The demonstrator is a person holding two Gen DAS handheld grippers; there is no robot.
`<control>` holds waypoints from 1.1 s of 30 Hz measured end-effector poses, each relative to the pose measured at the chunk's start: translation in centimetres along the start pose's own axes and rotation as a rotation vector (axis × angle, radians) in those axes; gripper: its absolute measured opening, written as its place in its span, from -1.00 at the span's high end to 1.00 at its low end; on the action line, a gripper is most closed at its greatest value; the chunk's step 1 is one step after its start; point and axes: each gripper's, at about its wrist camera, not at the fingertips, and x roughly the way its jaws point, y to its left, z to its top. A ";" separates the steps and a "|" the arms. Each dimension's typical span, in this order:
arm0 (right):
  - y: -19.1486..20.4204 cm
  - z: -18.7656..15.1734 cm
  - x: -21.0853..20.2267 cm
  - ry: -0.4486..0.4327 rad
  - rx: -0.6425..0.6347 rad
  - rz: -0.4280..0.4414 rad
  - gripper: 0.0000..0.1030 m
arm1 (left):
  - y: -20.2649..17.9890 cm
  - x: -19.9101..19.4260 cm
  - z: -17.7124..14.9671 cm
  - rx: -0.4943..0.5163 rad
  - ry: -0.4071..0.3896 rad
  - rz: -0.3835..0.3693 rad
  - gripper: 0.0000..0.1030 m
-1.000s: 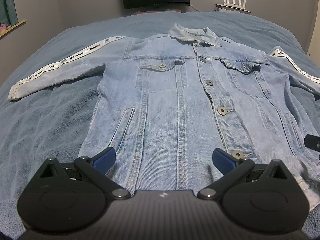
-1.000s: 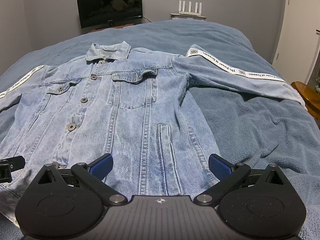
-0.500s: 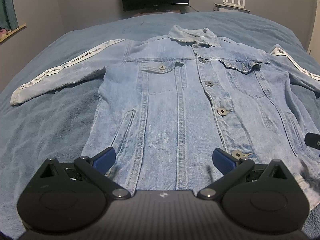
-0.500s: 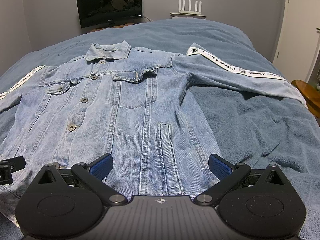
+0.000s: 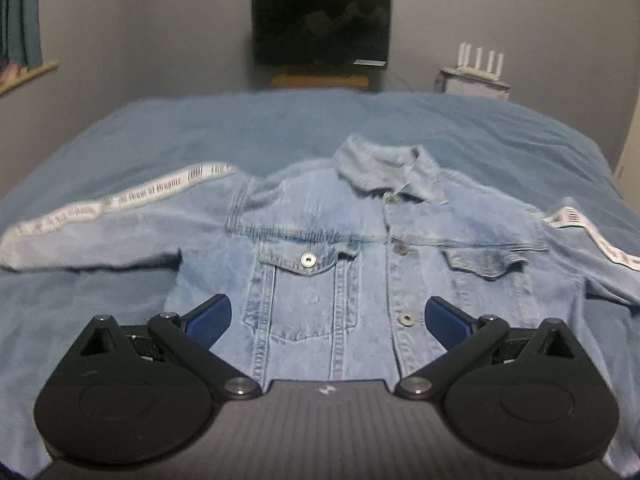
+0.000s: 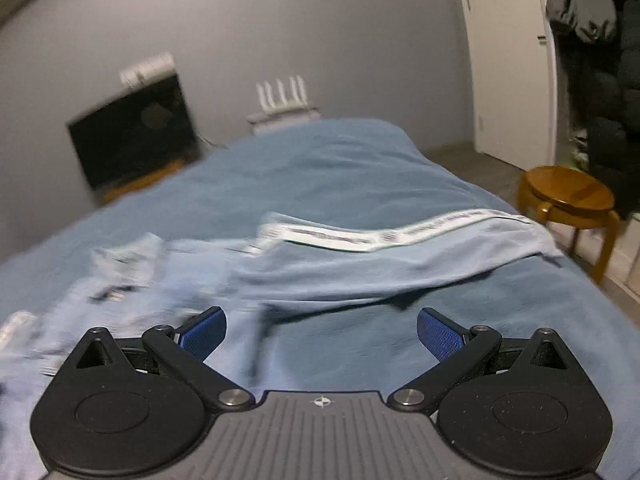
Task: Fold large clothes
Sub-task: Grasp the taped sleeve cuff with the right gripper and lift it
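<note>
Hovering with jaws wide apart and empty, the left gripper faces the denim jacket spread flat, buttoned front up, mid-bed. Its view alone shows collar and chest pockets. The right gripper, equally spread and empty, sees only a sleeve near the bed's right edge, beside a wooden stool. Sleeve-tape lettering is blurred, unreadable.

Dark television, white router, wooden stool beside blue bed
</note>
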 end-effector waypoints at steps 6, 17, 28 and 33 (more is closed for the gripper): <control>-9.4 2.2 6.8 0.105 0.388 0.067 -0.99 | 0.6 5.4 -3.9 0.041 0.091 0.015 -1.00; -15.7 0.5 14.1 0.081 0.598 -0.030 -0.12 | -1.1 10.3 -6.3 0.171 0.149 -0.003 -1.00; -20.4 -0.1 16.0 -0.192 0.760 0.035 0.29 | 0.0 11.8 -6.7 0.090 0.167 -0.053 -1.00; -22.9 0.4 15.6 -0.284 0.790 0.026 0.34 | 0.1 12.0 -6.9 0.088 0.167 -0.053 -1.00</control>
